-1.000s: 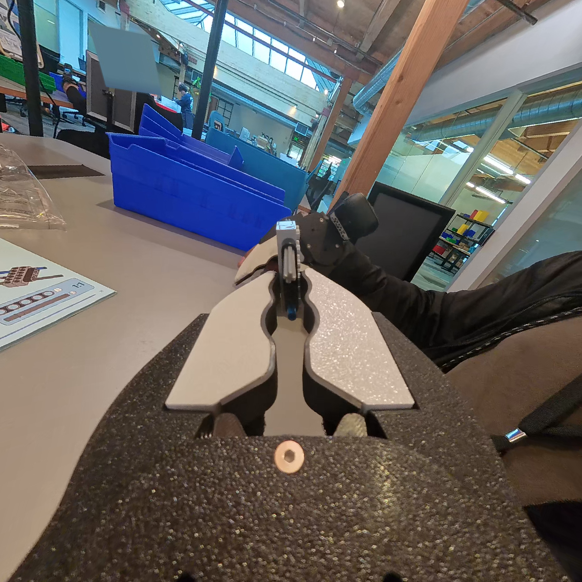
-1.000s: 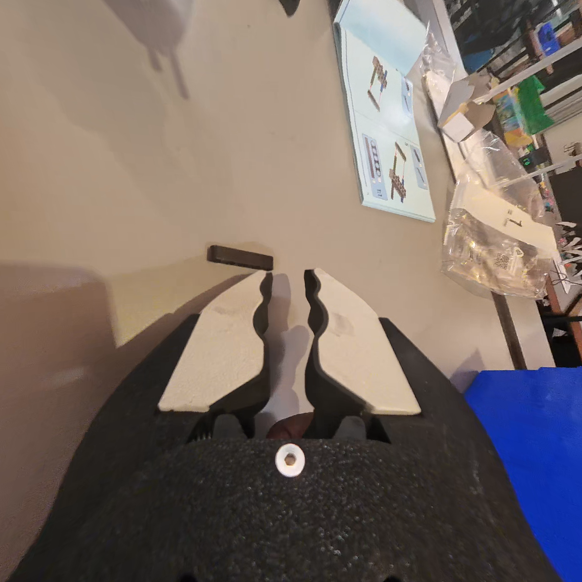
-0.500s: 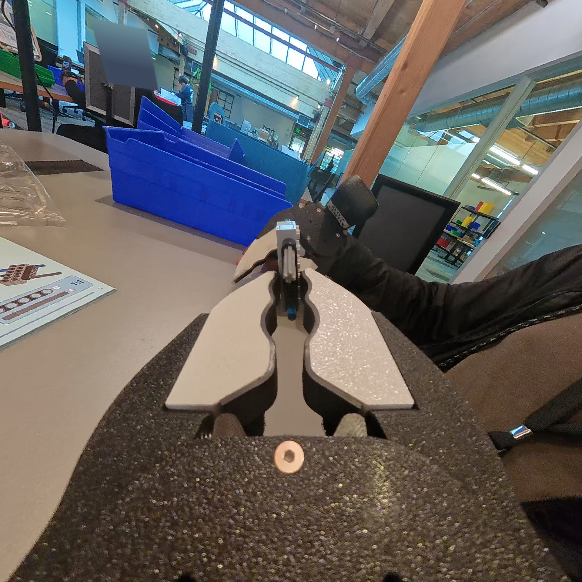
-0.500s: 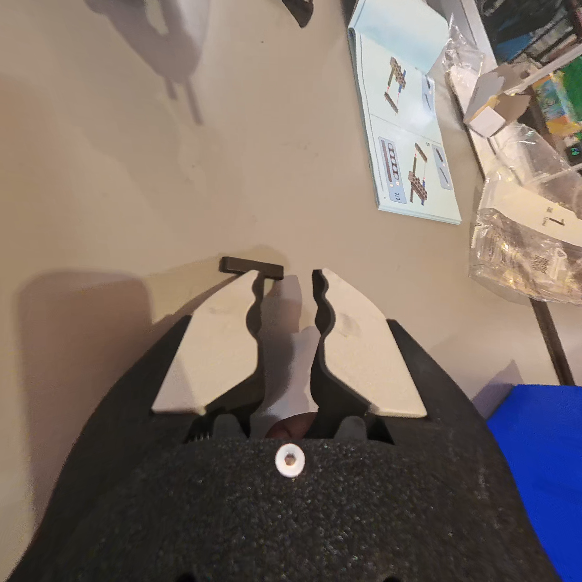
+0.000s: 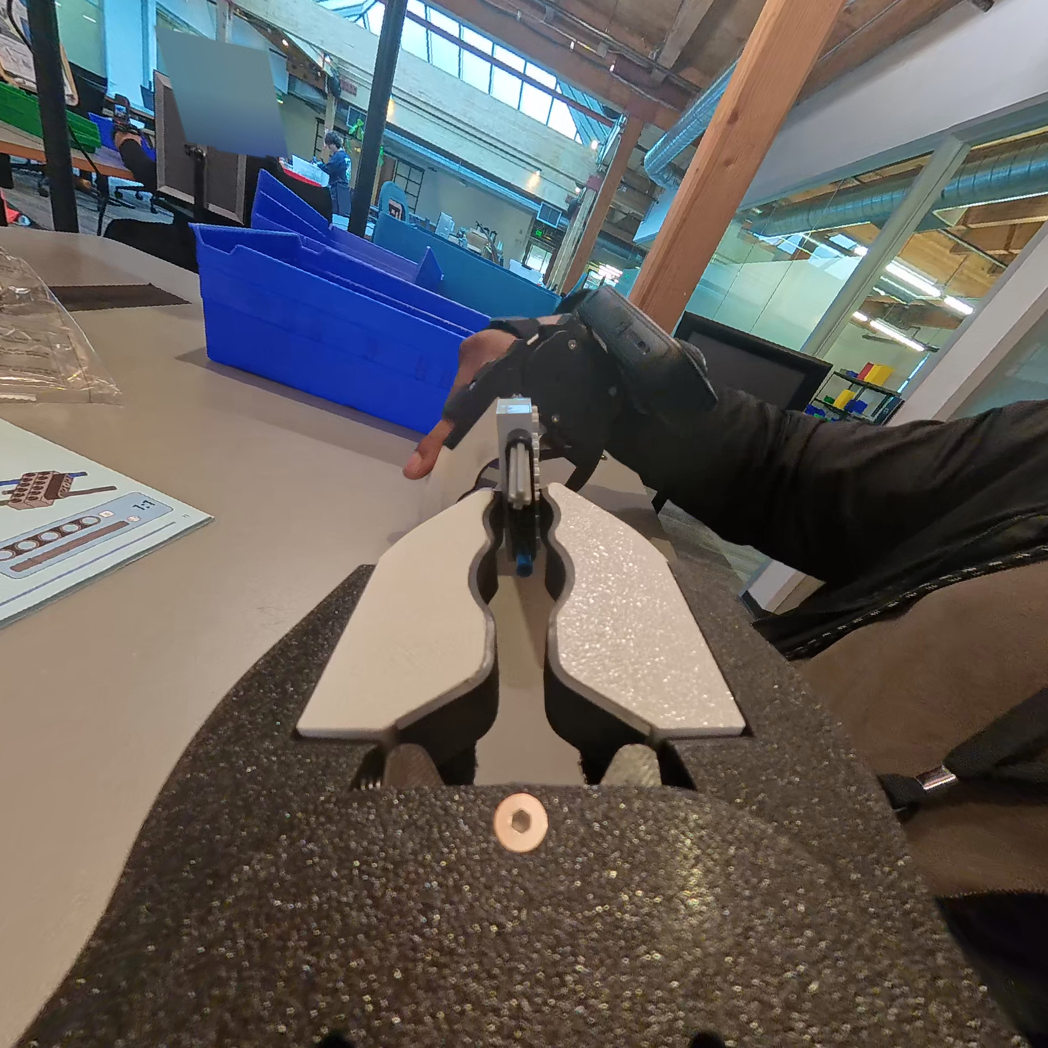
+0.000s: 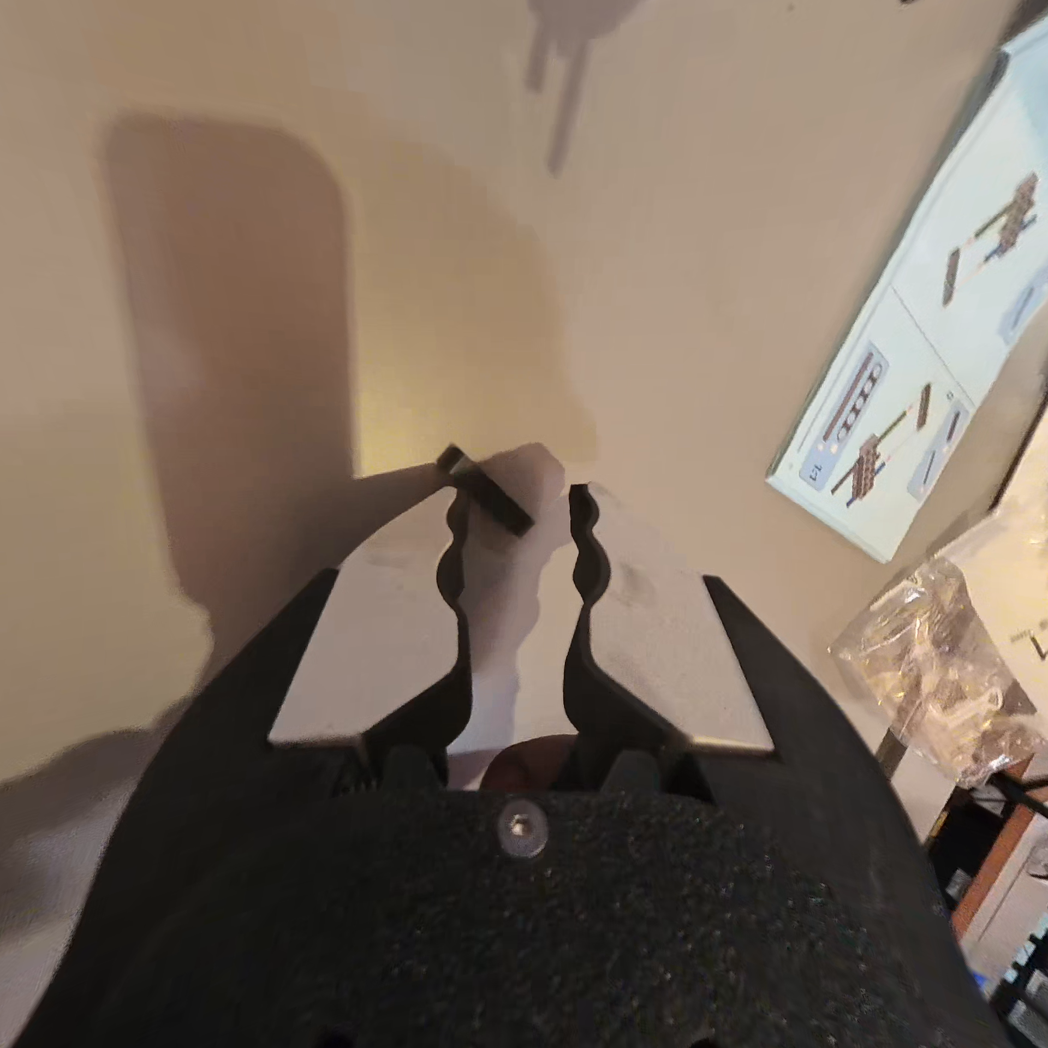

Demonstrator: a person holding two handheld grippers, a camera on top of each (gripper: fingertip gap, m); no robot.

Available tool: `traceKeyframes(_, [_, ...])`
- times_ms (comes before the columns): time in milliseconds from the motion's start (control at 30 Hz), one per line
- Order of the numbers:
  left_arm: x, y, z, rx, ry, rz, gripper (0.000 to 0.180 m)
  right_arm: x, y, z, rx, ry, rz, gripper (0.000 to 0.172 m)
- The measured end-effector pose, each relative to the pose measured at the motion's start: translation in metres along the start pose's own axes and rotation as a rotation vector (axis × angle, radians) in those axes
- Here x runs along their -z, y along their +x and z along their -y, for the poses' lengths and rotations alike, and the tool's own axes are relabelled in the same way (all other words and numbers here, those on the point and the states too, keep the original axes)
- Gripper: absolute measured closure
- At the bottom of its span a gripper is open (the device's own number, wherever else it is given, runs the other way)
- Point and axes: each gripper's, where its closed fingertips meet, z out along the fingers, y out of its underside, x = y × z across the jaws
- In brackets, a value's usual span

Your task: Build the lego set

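On the grey counter (image 5: pixel 283 487), your left tool (image 5: pixel 519 499) is closed narrowly on a small grey toy-brick assembly (image 5: pixel 515 448), a pale block with a toothed wheel on its right side, a black bar down its middle and a blue pin at its lower end; both pads press against it and it stands upright above the fingertips. Just beyond it, a hand (image 5: pixel 544 374) in a black fingerless glove, with a black sleeve, hovers over the counter. A stack of blue plastic bins (image 5: pixel 317 317) sits farther back, a pale blue building-instruction booklet (image 5: pixel 85 522) lies open to the left, and a clear plastic bag of parts (image 5: pixel 39 340) lies behind it.

Your right tool (image 6: pixel 519 493) stands wide, nothing pinched. A short dark brown flat bar (image 6: pixel 487 499) lies slantwise on the counter at the left fingertip (image 6: pixel 453 510), reaching partly into the gap; the blurred picture does not show whether they touch. The booklet (image 6: pixel 918 363) and bag (image 6: pixel 935 669) lie to the right.
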Motion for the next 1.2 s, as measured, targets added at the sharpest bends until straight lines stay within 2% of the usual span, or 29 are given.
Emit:
traceKeyframes(33, [0.000,0.000,0.000,-0.001,-0.002,0.002,0.169,-0.002,0.000,0.001,0.000,-0.009,0.019,0.139])
traceKeyframes(133, [0.001,-0.001,0.000,-0.002,-0.002,0.010,0.169,-0.007,-0.003,0.003,-0.067,-0.034,0.084,0.162])
traceKeyframes(200, [0.001,-0.001,0.000,-0.006,-0.005,0.014,0.169,-0.008,0.000,0.002,-0.125,-0.049,0.089,0.163])
traceKeyframes(267, [0.002,-0.002,0.001,-0.009,-0.005,0.019,0.169,-0.009,0.016,-0.002,-0.140,-0.072,-0.044,0.163])
traceKeyframes(333, [0.002,-0.002,0.001,-0.009,-0.002,0.023,0.169,-0.002,0.038,0.005,-0.166,0.016,-0.253,0.163])
traceKeyframes(367, [0.002,-0.002,0.001,-0.010,-0.001,0.025,0.169,0.005,0.042,0.014,-0.210,0.102,-0.317,0.161])
traceKeyframes(433, [0.002,-0.003,0.002,-0.010,0.002,0.029,0.169,0.018,0.038,0.031,-0.294,0.267,-0.380,0.145])
traceKeyframes(567, [0.002,-0.005,0.002,0.001,0.008,0.034,0.169,0.033,0.023,0.039,-0.329,0.331,-0.461,0.131])
traceKeyframes(767, [0.005,-0.010,0.007,-0.015,0.042,0.079,0.169,0.016,0.019,0.036,-0.324,0.264,-0.403,0.132])
traceKeyframes(867, [0.009,-0.014,0.010,-0.006,0.057,0.093,0.169,0.003,0.021,0.038,-0.291,0.209,-0.335,0.133])
traceKeyframes(1067, [0.011,-0.019,0.011,0.011,0.064,0.107,0.169,-0.013,0.023,0.062,-0.222,0.228,-0.166,0.138])
traceKeyframes(1200, [0.013,-0.021,0.013,0.012,0.069,0.117,0.169,-0.027,0.029,0.063,-0.263,0.199,-0.047,0.139])
